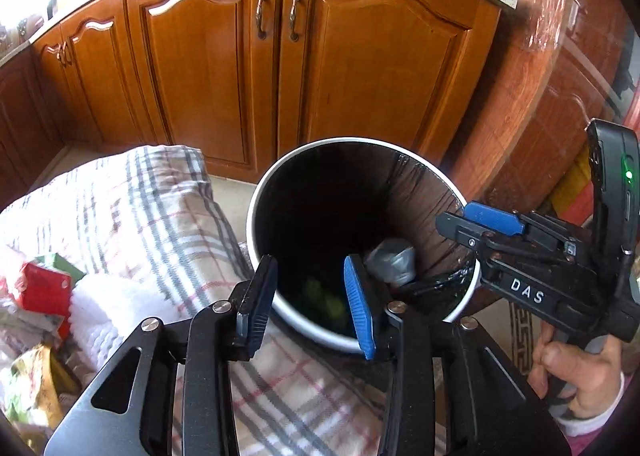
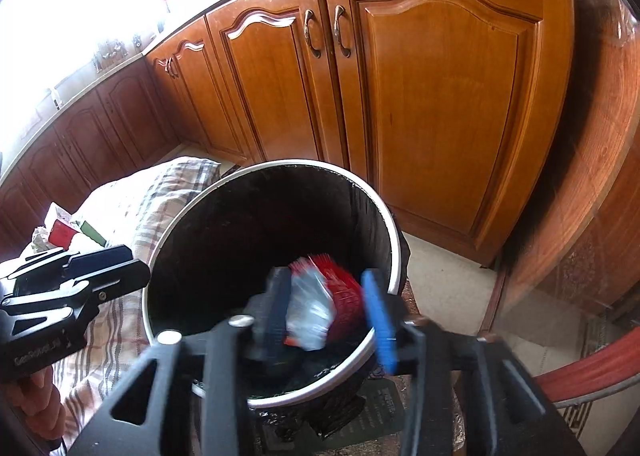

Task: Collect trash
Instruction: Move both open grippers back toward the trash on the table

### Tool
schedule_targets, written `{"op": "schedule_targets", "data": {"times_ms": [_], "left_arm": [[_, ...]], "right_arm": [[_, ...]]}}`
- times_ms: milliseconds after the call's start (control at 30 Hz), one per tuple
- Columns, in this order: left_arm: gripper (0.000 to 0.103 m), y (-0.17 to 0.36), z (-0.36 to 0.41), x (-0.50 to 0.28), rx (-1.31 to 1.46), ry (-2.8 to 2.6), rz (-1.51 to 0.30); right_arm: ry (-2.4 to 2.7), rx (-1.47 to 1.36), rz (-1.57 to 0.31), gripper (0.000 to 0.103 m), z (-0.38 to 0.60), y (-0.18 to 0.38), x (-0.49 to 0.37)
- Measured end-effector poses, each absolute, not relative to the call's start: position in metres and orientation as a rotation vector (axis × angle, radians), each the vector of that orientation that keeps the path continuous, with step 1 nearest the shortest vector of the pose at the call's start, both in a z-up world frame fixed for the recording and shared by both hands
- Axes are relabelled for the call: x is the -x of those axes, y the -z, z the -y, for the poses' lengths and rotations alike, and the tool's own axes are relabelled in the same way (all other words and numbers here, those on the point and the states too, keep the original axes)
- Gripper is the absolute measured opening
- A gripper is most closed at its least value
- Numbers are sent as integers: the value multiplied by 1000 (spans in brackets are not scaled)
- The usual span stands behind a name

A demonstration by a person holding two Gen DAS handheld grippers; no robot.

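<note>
So we've got both grippers parked over the round white-rimmed trash bin with the black liner [image 2: 394,240], which sits on the floor right in front of the orange-brown wooden cabinet doors [image 2: 440,104].

Right gripper [image 2: 326,312]: its fingers are spread, and the red-and-silver crumpled foil wrapper [image 2: 324,304] is sitting in the gap between them, inside the bin mouth. It's blurred, so we can't tell if the pads touch it, but they don't look like they're pressing on it. Its long axis runs roughly 11 to 5 o'clock in the right wrist view, red end up toward 12, silvery end down toward 6. The black finger [image 2: 276,308] is at its 9 o'clock side, the blue pad [image 2: 378,320] at its 3 o'clock.

Left gripper [image 1: 310,296]: fingers spread too, nothing between them, just the dark inside of the bin. In its view a grey crumpled wad [image 1: 390,262] lies in the bin at about 2 o'clock from the fingertips, just past the blue pad, and something greenish [image 1: 324,298] shows deep down between the fingers.

At 9 o'clock from the bin there's a grey-and-pink plaid cloth [image 1: 160,208], with a red-and-green carton [image 1: 42,288] and more scraps lying at its left end.
</note>
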State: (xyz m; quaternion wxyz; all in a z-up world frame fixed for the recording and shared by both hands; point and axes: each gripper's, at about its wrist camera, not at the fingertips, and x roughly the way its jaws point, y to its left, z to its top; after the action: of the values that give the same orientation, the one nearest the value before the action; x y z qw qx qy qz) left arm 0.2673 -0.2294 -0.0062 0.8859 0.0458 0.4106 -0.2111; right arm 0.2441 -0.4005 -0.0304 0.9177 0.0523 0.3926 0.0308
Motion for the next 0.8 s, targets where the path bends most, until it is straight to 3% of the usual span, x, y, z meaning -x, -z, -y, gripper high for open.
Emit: {"op": "schedule_targets", "data": {"times_ms": [100, 167, 233, 267, 333, 367, 433, 800], "left_arm": [[35, 3, 217, -255, -59, 439, -840], [42, 1, 207, -244, -33, 434, -823], [52, -1, 193, -231, -7, 412, -794], [54, -2, 186, -225, 10, 402, -780], [61, -1, 174, -213, 41, 389, -767], [62, -1, 166, -205, 55, 382, -760], [67, 0, 156, -193, 68, 366, -750], [73, 8, 80, -142, 133, 242, -725]], "right_arm": [[-67, -128, -797, 45, 401, 29, -238], [-74, -149, -790, 48, 401, 29, -233], [-87, -169, -783, 60, 397, 29, -226], [-97, -179, -779, 65, 395, 30, -222], [-122, -207, -768, 85, 389, 31, -212], [-131, -216, -762, 88, 386, 31, -208], [-150, -230, -748, 90, 375, 31, -198], [-260, -239, -727, 95, 315, 28, -159]]}}
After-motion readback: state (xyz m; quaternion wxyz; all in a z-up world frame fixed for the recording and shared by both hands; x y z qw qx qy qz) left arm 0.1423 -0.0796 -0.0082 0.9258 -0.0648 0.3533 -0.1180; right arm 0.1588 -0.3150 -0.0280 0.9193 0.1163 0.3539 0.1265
